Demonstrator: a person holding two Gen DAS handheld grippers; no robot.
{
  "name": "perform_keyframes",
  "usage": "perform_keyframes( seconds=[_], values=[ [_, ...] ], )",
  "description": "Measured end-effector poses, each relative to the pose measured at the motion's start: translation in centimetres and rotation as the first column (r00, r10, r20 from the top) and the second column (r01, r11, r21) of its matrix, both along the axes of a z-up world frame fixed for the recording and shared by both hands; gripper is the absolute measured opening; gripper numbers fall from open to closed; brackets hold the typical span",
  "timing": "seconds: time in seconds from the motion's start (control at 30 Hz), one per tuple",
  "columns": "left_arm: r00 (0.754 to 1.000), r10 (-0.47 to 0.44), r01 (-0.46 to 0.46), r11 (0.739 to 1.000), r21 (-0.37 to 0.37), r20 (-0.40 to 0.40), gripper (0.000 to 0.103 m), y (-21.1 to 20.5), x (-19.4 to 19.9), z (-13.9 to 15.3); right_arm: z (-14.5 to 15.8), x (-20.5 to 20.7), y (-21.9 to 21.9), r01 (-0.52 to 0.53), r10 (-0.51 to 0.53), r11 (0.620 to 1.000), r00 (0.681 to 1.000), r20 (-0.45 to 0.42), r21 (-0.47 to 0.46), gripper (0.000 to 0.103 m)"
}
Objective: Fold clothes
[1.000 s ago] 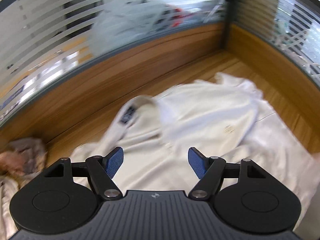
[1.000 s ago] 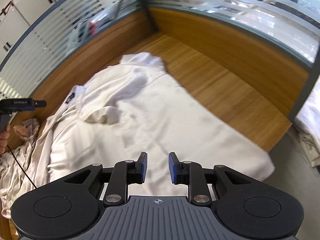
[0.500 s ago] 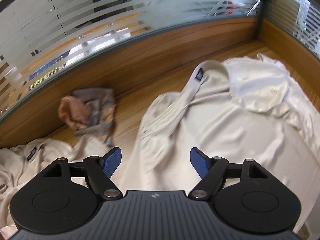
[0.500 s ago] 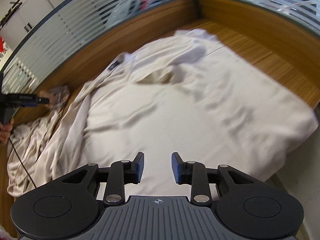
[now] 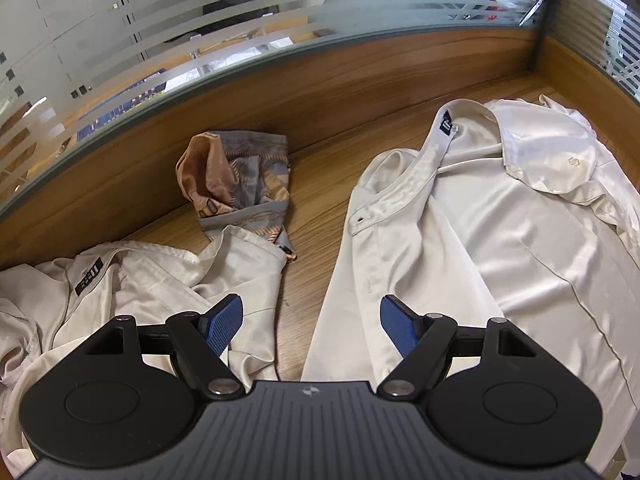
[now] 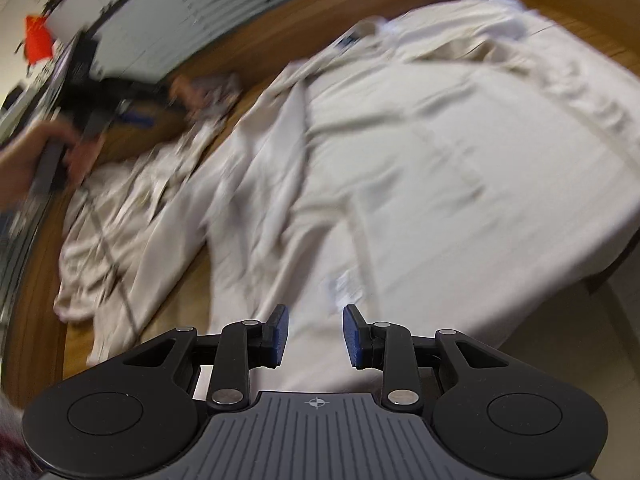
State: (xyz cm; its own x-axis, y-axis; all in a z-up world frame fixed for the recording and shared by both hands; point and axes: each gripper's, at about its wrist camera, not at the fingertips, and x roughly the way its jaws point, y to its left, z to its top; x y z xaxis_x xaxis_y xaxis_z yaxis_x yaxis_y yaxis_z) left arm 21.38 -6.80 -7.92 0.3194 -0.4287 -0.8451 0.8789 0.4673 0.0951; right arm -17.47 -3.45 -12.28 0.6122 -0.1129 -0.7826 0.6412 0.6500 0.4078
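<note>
the left gripper is held with its blue pads spread wide and empty, above bare wooden table between two garments. a cream shirt is spread flat to its right, collar toward the wooden wall. a second cream shirt is crumpled to its left, beside a bunched patterned cloth. the right gripper is parted a little, gripping nothing, over the spread shirt's near part; that view is blurred.

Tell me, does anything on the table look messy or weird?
Yes. The patterned orange-grey cloth sits crumpled against the wooden wall, and a second cream shirt lies bunched beside it, while the big cream shirt is spread mostly flat.
</note>
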Motion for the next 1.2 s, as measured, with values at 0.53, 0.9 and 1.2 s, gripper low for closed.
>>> perform_keyframes(
  seconds=[0.53, 0.9, 1.2],
  values=[
    [0.996, 0.022, -0.019, 0.999, 0.041, -0.09, 0.054, -1.7, 1.8, -3.3, -3.9, 4.8, 6.1, -0.087, 0.086, 0.996, 0.99, -0.113, 0.002, 0.004],
    [0.969, 0.072, -0.068, 0.997, 0.025, -0.237, 0.046, -3.9, 2.1, -6.4, 0.2, -0.9, 2.1, 0.22, -0.241, 0.966, 0.956, -0.167, -0.136, 0.004],
    [0.959, 0.084, -0.084, 0.996, 0.012, -0.271, 0.046, -7.1, 0.4, -7.8, 0.2, -1.8, 0.2, 0.26, -0.289, 0.951, 0.939, -0.185, -0.165, 0.004]
  ],
)
